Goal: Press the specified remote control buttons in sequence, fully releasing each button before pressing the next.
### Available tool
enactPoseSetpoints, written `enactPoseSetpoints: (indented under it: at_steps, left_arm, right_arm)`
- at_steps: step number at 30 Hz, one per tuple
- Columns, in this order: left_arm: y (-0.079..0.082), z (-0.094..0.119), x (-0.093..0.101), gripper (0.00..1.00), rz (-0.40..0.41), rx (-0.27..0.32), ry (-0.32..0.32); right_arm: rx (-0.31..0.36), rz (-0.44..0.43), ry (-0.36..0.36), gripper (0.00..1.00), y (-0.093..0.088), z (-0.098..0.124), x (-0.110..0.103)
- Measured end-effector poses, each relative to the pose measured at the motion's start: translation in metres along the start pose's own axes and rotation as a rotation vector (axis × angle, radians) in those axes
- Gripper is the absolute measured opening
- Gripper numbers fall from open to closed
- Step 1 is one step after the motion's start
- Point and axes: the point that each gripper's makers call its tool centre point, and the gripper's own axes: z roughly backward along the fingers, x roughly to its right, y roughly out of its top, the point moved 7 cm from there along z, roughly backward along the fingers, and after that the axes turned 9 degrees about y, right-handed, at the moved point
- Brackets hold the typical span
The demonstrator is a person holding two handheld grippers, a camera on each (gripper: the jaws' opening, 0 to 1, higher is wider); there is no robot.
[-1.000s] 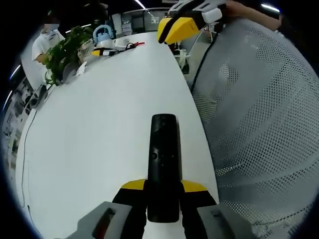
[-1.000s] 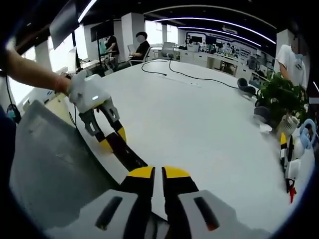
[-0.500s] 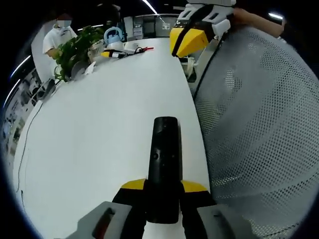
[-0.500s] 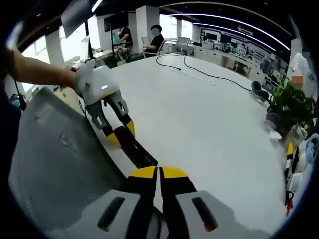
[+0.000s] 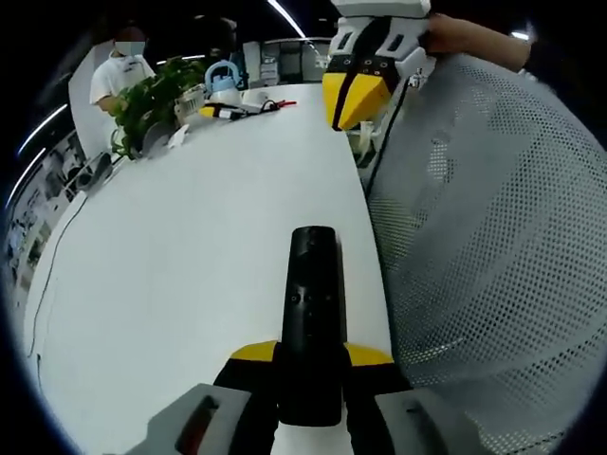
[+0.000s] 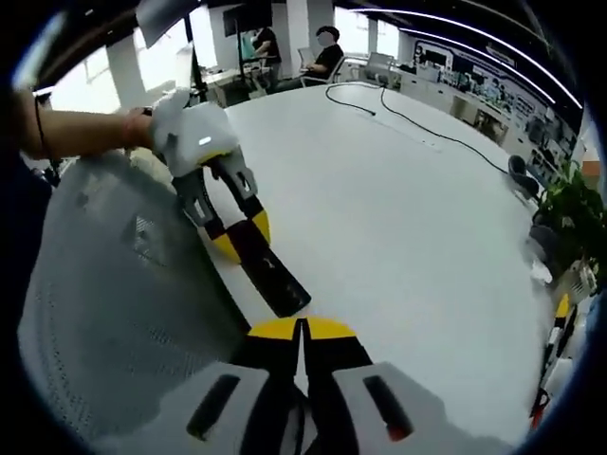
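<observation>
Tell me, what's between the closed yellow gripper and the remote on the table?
Nothing but bare white table. In the right gripper view, the right gripper sits just short of the remote's near end, with a small open gap between them.

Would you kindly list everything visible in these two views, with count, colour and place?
remote control: one, black, held over the table's near edge
table: one, white, long
mesh chair back: one, grey, beside the table
potted plant: one, green, far end
cable: one, black, across the table
seated person: one, dark top, far side
left gripper: yellow-tipped, shut on the remote control
right gripper: yellow-tipped, jaws together, above the remote's end
</observation>
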Motion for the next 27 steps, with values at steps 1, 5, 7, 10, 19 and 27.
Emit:
enactPoseSetpoints:
  at_steps: [1, 5, 7, 10, 19, 27]
  left_arm:
    - [0.000, 0.000, 0.000, 0.25, -0.002, 0.001, 0.001]
    - [-0.003, 0.001, 0.002, 0.25, 0.011, 0.027, 0.001]
    - [-0.002, 0.001, 0.001, 0.25, 0.009, 0.030, -0.002]
    - [-0.002, 0.001, 0.001, 0.25, 0.003, 0.028, -0.004]
    - [-0.002, 0.001, 0.001, 0.25, 0.000, 0.027, -0.006]
    - [-0.002, 0.001, 0.001, 0.25, 0.004, 0.031, -0.009]
  right_arm:
    - [-0.007, 0.000, 0.005, 0.00, 0.001, -0.001, 0.001]
    - [-0.097, 0.060, 0.064, 0.00, 0.003, -0.017, -0.002]
    - [-0.140, 0.084, 0.075, 0.00, 0.001, -0.028, -0.003]
    - [-0.191, 0.111, 0.092, 0.00, -0.002, -0.040, -0.005]
    - [-0.216, 0.094, 0.078, 0.00, -0.003, -0.059, 0.004]
    - [-0.228, 0.090, 0.104, 0.00, 0.001, -0.075, 0.005]
